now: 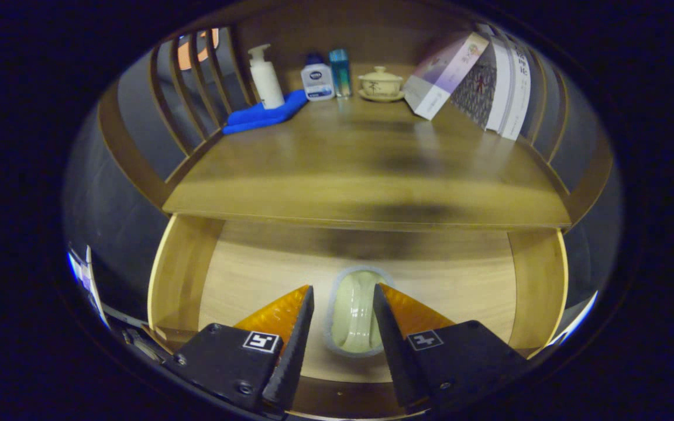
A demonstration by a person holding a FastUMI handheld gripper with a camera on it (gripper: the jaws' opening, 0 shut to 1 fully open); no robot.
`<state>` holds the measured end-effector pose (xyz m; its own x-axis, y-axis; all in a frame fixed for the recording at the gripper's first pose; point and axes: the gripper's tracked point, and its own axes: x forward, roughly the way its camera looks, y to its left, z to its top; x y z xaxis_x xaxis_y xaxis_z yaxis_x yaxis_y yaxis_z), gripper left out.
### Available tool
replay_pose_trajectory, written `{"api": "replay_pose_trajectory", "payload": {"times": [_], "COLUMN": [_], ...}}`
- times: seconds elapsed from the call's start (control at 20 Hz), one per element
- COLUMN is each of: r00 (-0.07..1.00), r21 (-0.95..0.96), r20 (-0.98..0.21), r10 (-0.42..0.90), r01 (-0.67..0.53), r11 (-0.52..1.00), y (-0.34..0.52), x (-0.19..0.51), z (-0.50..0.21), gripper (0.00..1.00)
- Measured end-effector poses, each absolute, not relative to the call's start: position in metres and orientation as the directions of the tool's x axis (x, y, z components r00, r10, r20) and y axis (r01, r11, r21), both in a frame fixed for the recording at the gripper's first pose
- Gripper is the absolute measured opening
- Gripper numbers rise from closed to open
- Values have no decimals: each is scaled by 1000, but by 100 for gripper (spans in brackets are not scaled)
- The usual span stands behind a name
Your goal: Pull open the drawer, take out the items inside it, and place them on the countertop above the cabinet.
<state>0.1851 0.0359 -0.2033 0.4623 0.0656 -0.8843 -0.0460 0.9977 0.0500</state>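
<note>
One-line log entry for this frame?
drawer: open | pale container: inside, between fingers | tool: open, no contact seen | countertop: item not placed

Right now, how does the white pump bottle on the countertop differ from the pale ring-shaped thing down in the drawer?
The pump bottle stands upright on a blue cloth; the ring-shaped item lies flat on the drawer floor. The bottle is opaque white; the ring looks translucent. The bottle sits far beyond the open gripper; the ring lies between its fingers, seemingly untouched. Both are pale.

The wooden countertop (372, 169) carries a blue cloth (264, 117) under a pump bottle (267, 76), two small bottles (325, 76), a lidded teacup (380, 83) and leaning books (489, 82), while the open drawer (243, 280) below holds a pale roll (353, 310).
</note>
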Motion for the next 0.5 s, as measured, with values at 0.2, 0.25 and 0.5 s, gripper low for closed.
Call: {"api": "replay_pose_trajectory", "payload": {"times": [0.2, 0.25, 0.5], "r00": [344, 320, 299], "r21": [43, 35, 14], "r20": [-938, -947, -954], "r10": [44, 38, 12], "r01": [-11, -15, 5], "r11": [999, 999, 1000], "y": [32, 31, 24], "x": [172, 170, 170], "z": [-226, -231, -244], "gripper": [57, 57, 24]}}
